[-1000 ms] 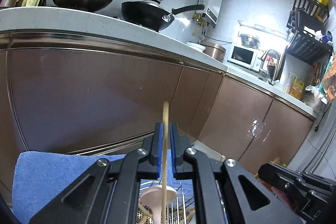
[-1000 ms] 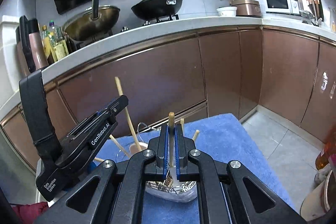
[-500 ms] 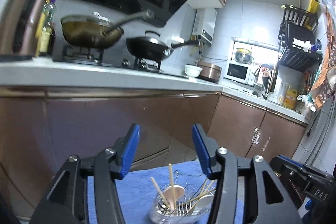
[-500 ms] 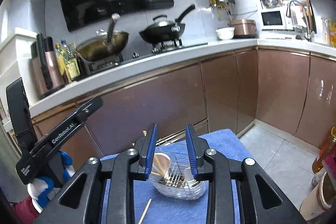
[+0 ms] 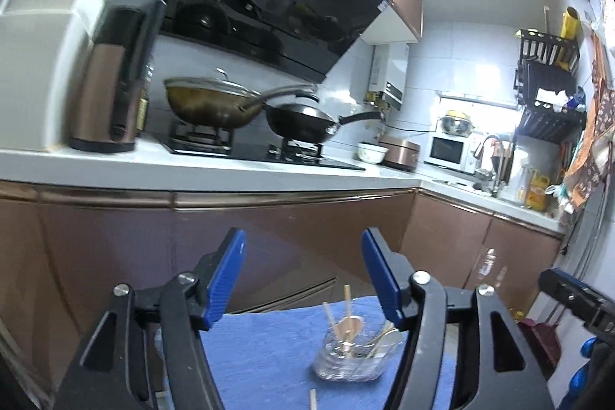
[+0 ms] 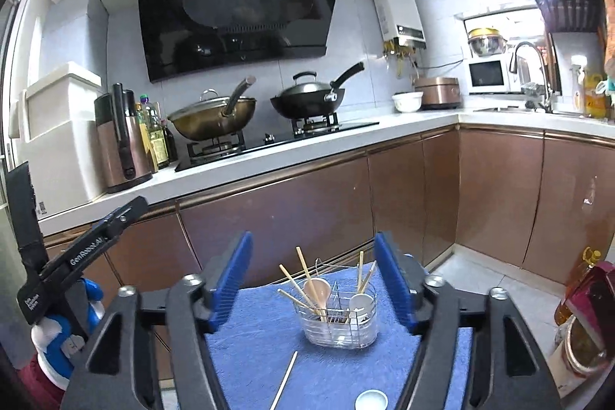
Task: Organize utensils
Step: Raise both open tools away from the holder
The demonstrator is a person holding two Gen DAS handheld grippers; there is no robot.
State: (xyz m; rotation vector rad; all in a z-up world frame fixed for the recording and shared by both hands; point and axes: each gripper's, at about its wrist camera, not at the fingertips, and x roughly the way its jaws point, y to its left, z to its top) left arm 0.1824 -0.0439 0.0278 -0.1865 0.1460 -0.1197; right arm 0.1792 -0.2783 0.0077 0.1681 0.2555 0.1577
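Note:
A clear wire-and-plastic utensil holder (image 6: 338,317) stands on the blue towel (image 6: 253,344), holding chopsticks and two spoons; the same utensil holder (image 5: 351,352) shows in the left wrist view. My right gripper (image 6: 313,275) hangs above and behind it, jaws still opening, nothing between them. My left gripper (image 5: 303,275) is likewise raised and back from the holder, jaws opening and empty. A loose chopstick (image 6: 284,379) lies on the towel in front of the holder, and a white spoon (image 6: 371,401) rests at the near edge. The left gripper's body (image 6: 73,256) shows at the left.
Brown cabinets (image 6: 292,210) and a white counter (image 6: 269,160) run behind the towel. Two woks (image 6: 215,118) sit on the stove under a black hood. A sink and microwave (image 6: 486,75) are at the right. Bottles (image 6: 576,291) stand at the lower right.
Both grippers let go of the utensils they held in the holder, opened wide, and drew up and back, so the holder now sits smaller and farther off.

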